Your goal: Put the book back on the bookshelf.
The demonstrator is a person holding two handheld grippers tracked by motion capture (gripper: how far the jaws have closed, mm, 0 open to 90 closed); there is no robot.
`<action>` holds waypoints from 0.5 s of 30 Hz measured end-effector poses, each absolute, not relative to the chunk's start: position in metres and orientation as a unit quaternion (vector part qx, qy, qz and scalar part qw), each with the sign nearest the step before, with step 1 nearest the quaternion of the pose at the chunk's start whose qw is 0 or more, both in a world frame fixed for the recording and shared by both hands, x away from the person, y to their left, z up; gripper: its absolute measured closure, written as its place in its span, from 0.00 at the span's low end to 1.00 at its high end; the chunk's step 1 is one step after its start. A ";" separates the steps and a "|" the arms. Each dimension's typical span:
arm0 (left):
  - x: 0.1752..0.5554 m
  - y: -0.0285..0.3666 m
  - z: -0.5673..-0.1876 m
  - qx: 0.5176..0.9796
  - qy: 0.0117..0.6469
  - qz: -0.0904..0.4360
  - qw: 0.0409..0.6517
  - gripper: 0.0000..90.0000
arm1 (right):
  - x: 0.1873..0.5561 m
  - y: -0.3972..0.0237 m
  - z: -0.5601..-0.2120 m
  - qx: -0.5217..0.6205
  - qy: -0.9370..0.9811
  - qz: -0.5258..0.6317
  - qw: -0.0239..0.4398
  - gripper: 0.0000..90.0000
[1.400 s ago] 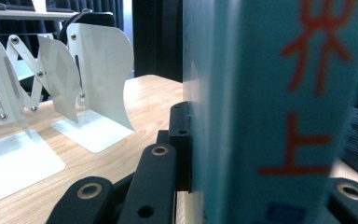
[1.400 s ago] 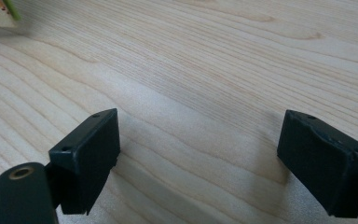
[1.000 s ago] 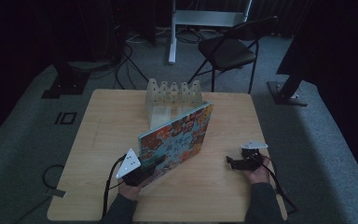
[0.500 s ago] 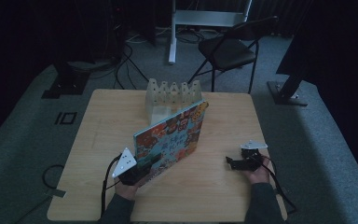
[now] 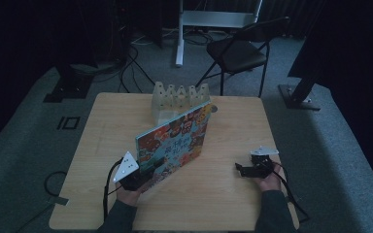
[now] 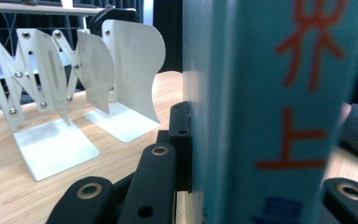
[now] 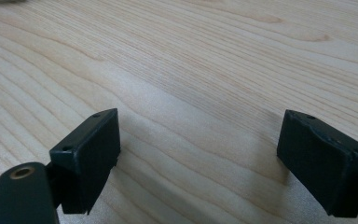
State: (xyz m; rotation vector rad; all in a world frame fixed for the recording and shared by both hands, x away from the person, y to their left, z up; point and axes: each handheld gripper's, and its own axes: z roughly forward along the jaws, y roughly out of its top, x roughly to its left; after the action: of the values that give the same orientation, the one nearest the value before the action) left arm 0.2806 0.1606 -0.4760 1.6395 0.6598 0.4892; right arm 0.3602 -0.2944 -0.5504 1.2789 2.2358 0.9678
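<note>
High view: left tongs (image 5: 143,178) clenched on the near lower corner of a book (image 5: 175,141), held tilted above the middle of the table (image 5: 102,121), its far top corner reaching toward the white rack (image 5: 177,97) at the table's far edge. Right tongs (image 5: 243,170) resting low over bare wood at the right, well apart from the book. Left gripper view: teal spine (image 6: 270,107) with red characters gripped upright between the jaws, rack's white dividers (image 6: 126,65) ahead and to the left, not yet touched. Right gripper view: jaws spread wide, released, with plain table wood (image 7: 191,70) between them. Step judged in hand: carrying the book toward the rack. Next move likely called for: bringing the book upright, lining its spine with a slot between dividers, then lowering it in without knocking the rack.
</note>
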 end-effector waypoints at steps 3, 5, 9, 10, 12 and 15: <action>0.281 0.162 -0.476 0.708 0.289 0.213 0.608 0.90 | 0.360 -0.294 -0.550 0.456 0.797 0.345 0.193 0.14; 0.281 0.163 -0.476 0.708 0.290 0.215 0.606 0.90 | 0.360 -0.294 -0.550 0.456 0.797 0.345 0.194 0.14; 0.281 0.164 -0.477 0.708 0.292 0.218 0.604 0.90 | 0.360 -0.294 -0.550 0.456 0.797 0.345 0.194 0.14; 0.281 0.165 -0.477 0.709 0.293 0.218 0.604 0.90 | 0.360 -0.294 -0.550 0.456 0.797 0.345 0.194 0.14; 0.281 0.165 -0.477 0.709 0.294 0.219 0.603 0.90 | 0.360 -0.294 -0.550 0.456 0.797 0.345 0.194 0.14; 0.281 0.165 -0.478 0.709 0.295 0.219 0.603 0.90 | 0.360 -0.294 -0.550 0.456 0.797 0.345 0.194 0.14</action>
State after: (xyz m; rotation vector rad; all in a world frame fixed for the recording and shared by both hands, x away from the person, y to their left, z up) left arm 0.2814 0.1649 -0.4779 1.6411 0.6833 0.5062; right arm 0.3597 -0.2942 -0.5504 1.2786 2.2365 0.9682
